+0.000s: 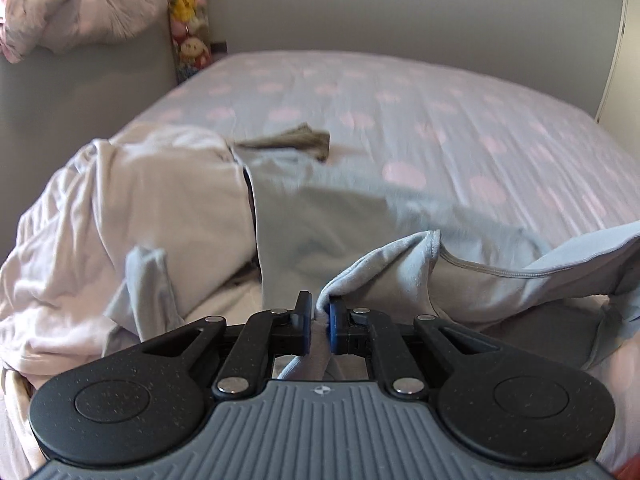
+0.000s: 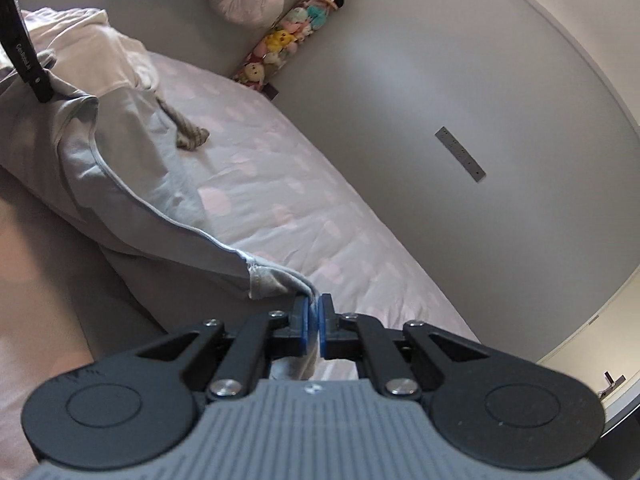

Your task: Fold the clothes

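A light blue garment (image 1: 360,216) lies stretched across the near part of the bed. My left gripper (image 1: 319,320) is shut on a bunched edge of it, with cloth pinched between the blue pads. In the right wrist view my right gripper (image 2: 316,320) is shut on another corner of the same blue garment (image 2: 132,184), whose hemmed edge runs up and left towards the left gripper's finger (image 2: 28,60). The cloth hangs between the two grippers just above the sheet.
A heap of pale pink-white clothes (image 1: 120,208) lies left of the blue garment, with a brown-grey piece (image 1: 296,140) poking out. The bed has a lilac dotted sheet (image 1: 440,128). A grey headboard (image 1: 80,92), a stuffed-toy column (image 1: 188,20) and a grey wall (image 2: 440,80) border it.
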Tool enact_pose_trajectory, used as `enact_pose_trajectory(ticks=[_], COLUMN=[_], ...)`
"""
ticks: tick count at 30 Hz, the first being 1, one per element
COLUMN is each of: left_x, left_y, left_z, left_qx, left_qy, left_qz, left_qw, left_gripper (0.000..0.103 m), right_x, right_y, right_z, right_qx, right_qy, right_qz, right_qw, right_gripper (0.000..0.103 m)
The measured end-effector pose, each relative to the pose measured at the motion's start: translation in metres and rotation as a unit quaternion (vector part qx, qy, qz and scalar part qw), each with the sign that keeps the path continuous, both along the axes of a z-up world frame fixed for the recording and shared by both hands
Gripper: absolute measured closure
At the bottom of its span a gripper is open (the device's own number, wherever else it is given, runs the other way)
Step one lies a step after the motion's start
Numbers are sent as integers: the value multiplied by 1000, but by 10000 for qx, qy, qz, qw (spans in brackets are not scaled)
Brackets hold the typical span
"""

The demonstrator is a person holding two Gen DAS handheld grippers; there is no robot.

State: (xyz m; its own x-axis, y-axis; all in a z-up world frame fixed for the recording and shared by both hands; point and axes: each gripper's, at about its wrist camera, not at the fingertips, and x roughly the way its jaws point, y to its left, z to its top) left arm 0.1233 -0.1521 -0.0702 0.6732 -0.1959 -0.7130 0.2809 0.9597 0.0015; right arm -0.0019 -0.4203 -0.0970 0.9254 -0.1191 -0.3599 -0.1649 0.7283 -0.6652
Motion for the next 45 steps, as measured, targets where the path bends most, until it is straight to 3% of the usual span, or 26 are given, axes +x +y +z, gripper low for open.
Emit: enact_pose_trajectory(ticks=[4,8,15,25,29,31,33,37,45], left_x=[-13,-32,-73,-119,-136,-139,-135,-109,-39], left_y=[3,5,10,31,30,26,20,4,-38], left_z=[38,92,187,306,338,344,343,333,290], left_qx=[-175,-421,-726,-812,-909,-921,-970,-997,-620], left_qy=[-518,-1263,-2485,-3480,-3770,-3838,-3822,-3544,-2890], left_qz=[44,79,-98,-817,-1078,-1181,-1270,-1366,-1399], left_qw=[9985,9911,9659,9304,9154,9112,9102,9197,9450], left_gripper=[97,97,98,98,98,98,98,98,98], right_x=[-12,-26,-76,-168,-201,-208,-211,-204,-103], right_y=[-4,-9,-13,-12,-12,-16,-20,-27,-46], right_z=[32,64,134,235,273,286,295,288,242], right_qx=[142,296,474,562,739,907,1121,1219,1530], right_qy=[-456,-964,-2040,-3372,-3837,-3878,-3851,-3707,-2888], right_qz=[-60,-117,-103,112,140,105,77,-21,-332], right_qw=[9988,9948,9778,9397,9204,9172,9160,9207,9445], right_gripper=[98,98,99,98,98,98,98,98,98])
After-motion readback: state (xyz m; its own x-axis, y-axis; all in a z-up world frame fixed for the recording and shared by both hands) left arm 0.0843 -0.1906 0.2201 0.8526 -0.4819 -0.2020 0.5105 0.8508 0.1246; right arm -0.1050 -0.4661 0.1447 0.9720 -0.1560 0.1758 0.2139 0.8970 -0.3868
